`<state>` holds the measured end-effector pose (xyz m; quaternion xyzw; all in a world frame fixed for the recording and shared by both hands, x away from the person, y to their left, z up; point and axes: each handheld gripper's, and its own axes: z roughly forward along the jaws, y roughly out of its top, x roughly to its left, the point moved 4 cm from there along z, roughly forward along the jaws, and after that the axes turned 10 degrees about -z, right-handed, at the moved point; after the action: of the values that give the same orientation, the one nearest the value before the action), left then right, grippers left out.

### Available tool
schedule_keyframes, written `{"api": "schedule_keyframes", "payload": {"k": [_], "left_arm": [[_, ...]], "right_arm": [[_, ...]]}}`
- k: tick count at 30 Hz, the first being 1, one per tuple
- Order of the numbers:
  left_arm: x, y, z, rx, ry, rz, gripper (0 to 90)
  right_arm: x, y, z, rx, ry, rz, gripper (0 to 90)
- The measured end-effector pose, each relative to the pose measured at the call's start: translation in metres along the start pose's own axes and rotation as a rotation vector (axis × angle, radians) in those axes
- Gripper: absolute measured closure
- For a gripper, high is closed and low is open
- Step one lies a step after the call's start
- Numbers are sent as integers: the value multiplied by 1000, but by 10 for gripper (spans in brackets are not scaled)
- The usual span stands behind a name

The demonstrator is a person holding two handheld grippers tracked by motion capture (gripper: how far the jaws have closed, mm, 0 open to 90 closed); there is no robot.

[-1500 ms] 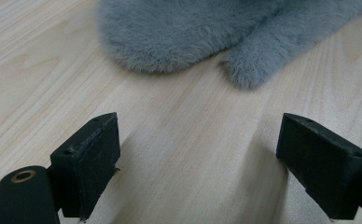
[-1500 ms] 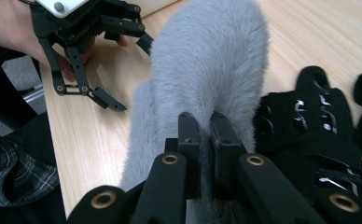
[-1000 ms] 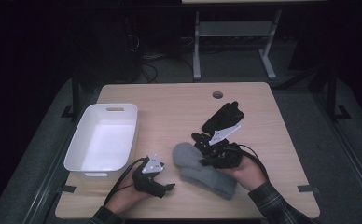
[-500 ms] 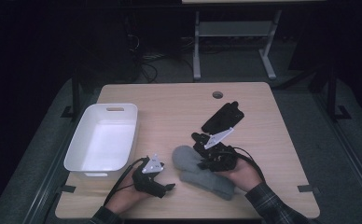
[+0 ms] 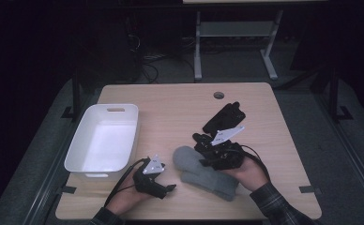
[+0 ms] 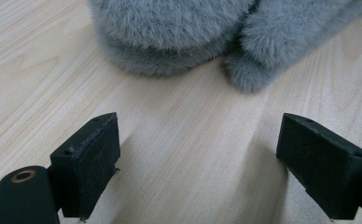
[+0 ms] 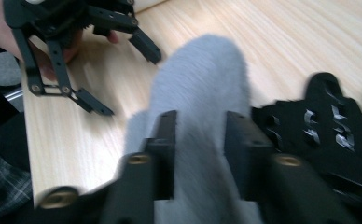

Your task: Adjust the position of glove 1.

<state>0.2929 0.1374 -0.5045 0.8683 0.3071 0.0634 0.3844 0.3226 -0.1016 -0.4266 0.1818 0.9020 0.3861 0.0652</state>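
On wood-grain table [image 5: 170, 101]: fluffy grey mittens [image 5: 203, 172].

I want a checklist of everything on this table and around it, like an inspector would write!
Surface: light wooden table with a round hole.
Job's things: grey fuzzy mittens; black glove beyond them.
Clutter: white bin, nothing seen inside.
Grippers: left tool open, bare wood between its jaws, short of the mittens; right tool over the mittens, jaws just been opening, grey fur between them.
Cables: black cable trails from the left tool.
Surroundings: dark room, metal frame legs behind.
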Motion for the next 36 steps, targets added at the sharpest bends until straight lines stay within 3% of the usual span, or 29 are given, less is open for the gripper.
{"api": "schedule_keyframes", "payload": {"k": [3,7,10,13,17,18,24,27,29,36], "left_arm": [[-1,1,-1,28,2,2,125],[-4,6,-2,62,30,-16,175],[-5,8,-7,57,38,-24,311],[-8,11,-13,52,15,-51,555],[-18,17,-17,65,-38,-49,845],[-21,18,-16,62,-56,-42,884],[-47,25,-2,68,-135,-25,892],[-60,26,7,79,-172,-5,891],[-66,28,12,82,-174,25,886],[-70,27,25,96,-153,37,879]], "right_arm": [[-8,-8,-10,2,-36,1,899],[-17,-21,-24,12,-70,20,900],[-26,-36,-34,27,-101,27,900],[-31,-55,-43,51,-103,60,900],[-27,-78,-49,71,-89,70,900],[-25,-83,-49,76,-85,71,900],[-21,-102,-44,108,-49,87,900],[-20,-104,-37,119,-31,66,900],[-19,-103,-34,127,-12,69,900],[-10,-101,-24,134,43,46,900]]}}
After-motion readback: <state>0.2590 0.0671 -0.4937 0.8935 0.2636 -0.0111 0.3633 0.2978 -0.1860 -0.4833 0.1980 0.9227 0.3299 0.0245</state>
